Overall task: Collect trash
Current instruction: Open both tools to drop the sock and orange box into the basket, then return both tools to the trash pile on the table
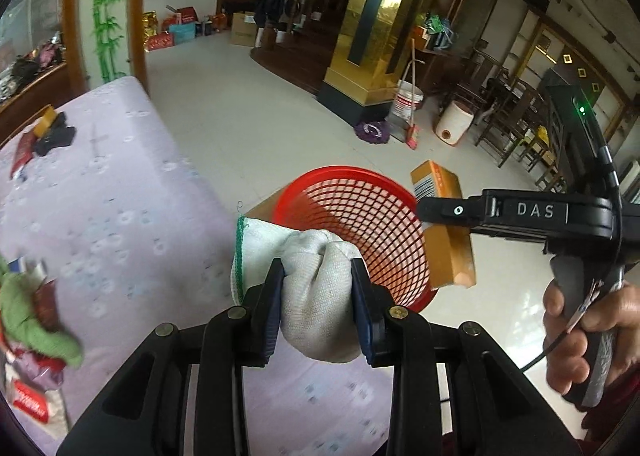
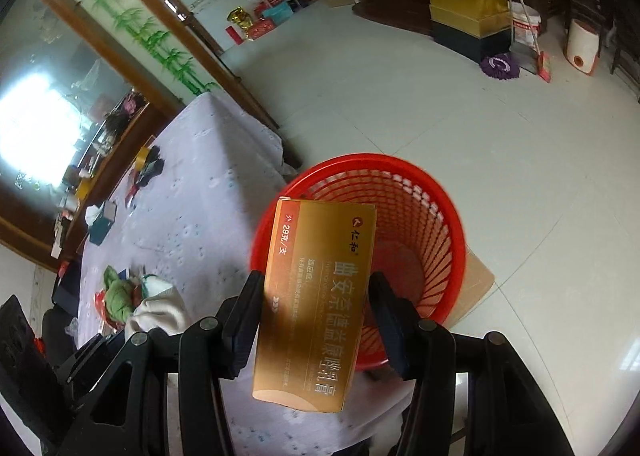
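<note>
The red basket (image 2: 420, 223) stands on the floor beside the table (image 1: 120, 183); rigid mesh, light. The orange box (image 2: 320, 296) is stiff, light card, clamped across its flat sides by the right gripper (image 2: 316, 320) above the rim. The white glove (image 1: 316, 296) is soft, pinched mid-bundle by the left gripper (image 1: 318, 304); both point steeply downward.

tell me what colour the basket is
Red, an open mesh basket. It shows best in the right wrist view.
</note>
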The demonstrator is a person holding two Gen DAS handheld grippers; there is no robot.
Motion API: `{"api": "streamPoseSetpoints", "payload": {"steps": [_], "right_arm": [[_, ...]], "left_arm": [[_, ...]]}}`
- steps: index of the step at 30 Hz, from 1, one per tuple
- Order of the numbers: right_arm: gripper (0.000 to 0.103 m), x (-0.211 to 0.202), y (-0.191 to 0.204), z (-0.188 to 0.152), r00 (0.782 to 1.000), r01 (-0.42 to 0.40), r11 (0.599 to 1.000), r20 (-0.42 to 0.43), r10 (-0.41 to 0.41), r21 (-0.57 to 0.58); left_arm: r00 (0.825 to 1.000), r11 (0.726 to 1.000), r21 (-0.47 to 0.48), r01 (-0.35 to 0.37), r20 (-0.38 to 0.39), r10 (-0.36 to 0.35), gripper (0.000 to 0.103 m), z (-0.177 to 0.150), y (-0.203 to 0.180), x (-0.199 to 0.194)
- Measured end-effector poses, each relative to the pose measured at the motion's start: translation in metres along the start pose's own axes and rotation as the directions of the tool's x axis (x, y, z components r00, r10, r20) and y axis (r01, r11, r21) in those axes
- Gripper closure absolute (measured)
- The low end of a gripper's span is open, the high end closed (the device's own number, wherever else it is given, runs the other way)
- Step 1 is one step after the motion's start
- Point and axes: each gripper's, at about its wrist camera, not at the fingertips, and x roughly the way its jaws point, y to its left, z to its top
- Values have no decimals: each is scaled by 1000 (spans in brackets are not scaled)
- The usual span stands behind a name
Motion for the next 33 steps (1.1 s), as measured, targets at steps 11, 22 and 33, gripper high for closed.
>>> {"api": "streamPoseSetpoints", "payload": {"steps": [11, 22, 33], "right_arm": [[43, 9, -17, 33, 1000, 10, 1000, 5, -9, -25], [34, -7, -19, 36, 999, 6, 999, 40, -5, -33], [32, -6, 53, -9, 998, -65, 979, -19, 63, -194]], "left_arm": [[1000, 1000, 27, -6, -1, 6, 40, 23, -37, 42], [999, 999, -25, -36, 37, 37, 32, 14, -23, 19], [975, 976, -93, -197, 90, 205, 32, -38, 24, -59]]}}
